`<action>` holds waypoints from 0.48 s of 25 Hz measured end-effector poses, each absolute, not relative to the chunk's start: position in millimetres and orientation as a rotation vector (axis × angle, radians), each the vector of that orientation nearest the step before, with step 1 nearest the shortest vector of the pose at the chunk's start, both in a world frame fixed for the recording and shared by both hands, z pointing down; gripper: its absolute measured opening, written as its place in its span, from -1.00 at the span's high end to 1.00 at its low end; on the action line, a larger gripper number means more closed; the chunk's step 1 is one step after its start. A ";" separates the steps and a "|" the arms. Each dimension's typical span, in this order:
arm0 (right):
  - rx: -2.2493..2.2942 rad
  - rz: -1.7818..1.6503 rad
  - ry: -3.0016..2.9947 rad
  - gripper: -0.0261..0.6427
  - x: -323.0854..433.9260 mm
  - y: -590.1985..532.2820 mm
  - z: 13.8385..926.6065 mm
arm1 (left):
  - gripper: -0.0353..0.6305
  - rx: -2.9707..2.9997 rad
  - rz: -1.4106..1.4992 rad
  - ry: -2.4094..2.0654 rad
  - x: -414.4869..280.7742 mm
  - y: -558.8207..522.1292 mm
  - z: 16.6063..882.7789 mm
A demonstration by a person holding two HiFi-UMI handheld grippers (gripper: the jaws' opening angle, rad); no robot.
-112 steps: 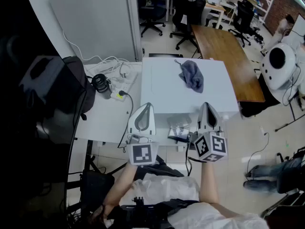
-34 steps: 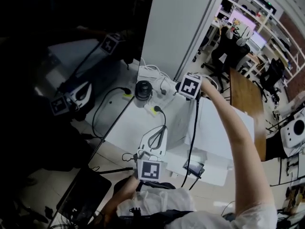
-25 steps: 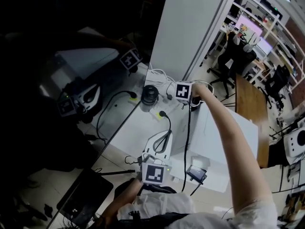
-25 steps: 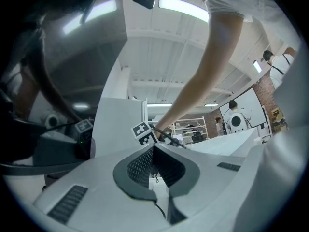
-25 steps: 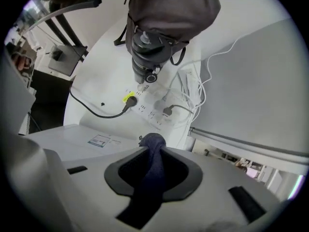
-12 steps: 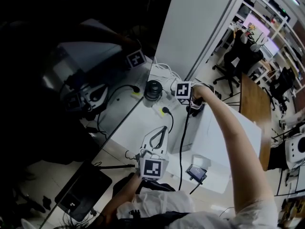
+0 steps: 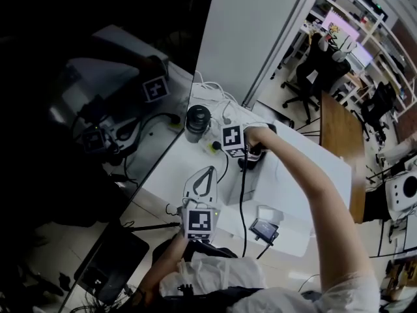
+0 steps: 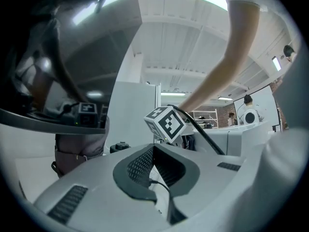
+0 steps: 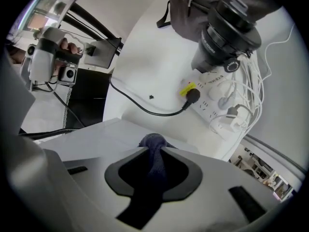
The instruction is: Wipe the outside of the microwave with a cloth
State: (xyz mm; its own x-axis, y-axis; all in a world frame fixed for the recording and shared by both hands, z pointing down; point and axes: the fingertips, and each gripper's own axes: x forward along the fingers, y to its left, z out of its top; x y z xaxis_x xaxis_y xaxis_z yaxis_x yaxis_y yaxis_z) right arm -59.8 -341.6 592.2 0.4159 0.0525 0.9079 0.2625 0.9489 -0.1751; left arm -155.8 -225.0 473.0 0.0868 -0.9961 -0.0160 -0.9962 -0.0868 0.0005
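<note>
The white microwave [image 7: 296,175] stands on a white table. My right gripper [image 7: 250,159] reaches down at its far left edge, shut on a dark blue-grey cloth [image 7: 253,154]. In the right gripper view the cloth [image 9: 154,170] runs between the jaws and bulges out at their tips [image 9: 153,145], against the microwave's white edge [image 9: 96,132]. My left gripper [image 7: 207,170] hangs left of the microwave's front corner, shut with nothing in it. From the left gripper [image 8: 154,148] I see the right one's marker cube [image 8: 166,122] ahead.
A power strip [image 7: 213,146] with a yellow plug and white cables lies left of the microwave, beside a black cylindrical lens [image 7: 197,120]. A dark glass partition reflects the scene at left. A white panel [image 7: 254,31] stands behind. A small device [image 7: 264,229] hangs at the microwave's front.
My right gripper has slid down and nearer along the microwave's left edge with the cloth still in it. My left gripper has sunk a little.
</note>
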 end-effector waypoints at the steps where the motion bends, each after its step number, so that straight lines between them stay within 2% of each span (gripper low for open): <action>1: -0.324 -0.135 -1.141 0.64 -60.4 -335.2 591.7 | 0.89 -2.305 0.019 2.128 -158.7 -224.3 474.7; 12: -0.448 -0.115 -1.153 0.64 -63.4 -257.4 590.4 | 0.89 -2.244 -0.016 2.280 -195.1 -213.7 502.0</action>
State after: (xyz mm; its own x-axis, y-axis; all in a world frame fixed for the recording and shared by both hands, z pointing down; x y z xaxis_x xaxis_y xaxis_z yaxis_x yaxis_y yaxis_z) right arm -63.4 -257.4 590.4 0.4106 0.1390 0.9011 0.3143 0.9062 -0.2830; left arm -195.1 -213.7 502.0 -0.0152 -0.9987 0.0479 -0.9993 0.0168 0.0330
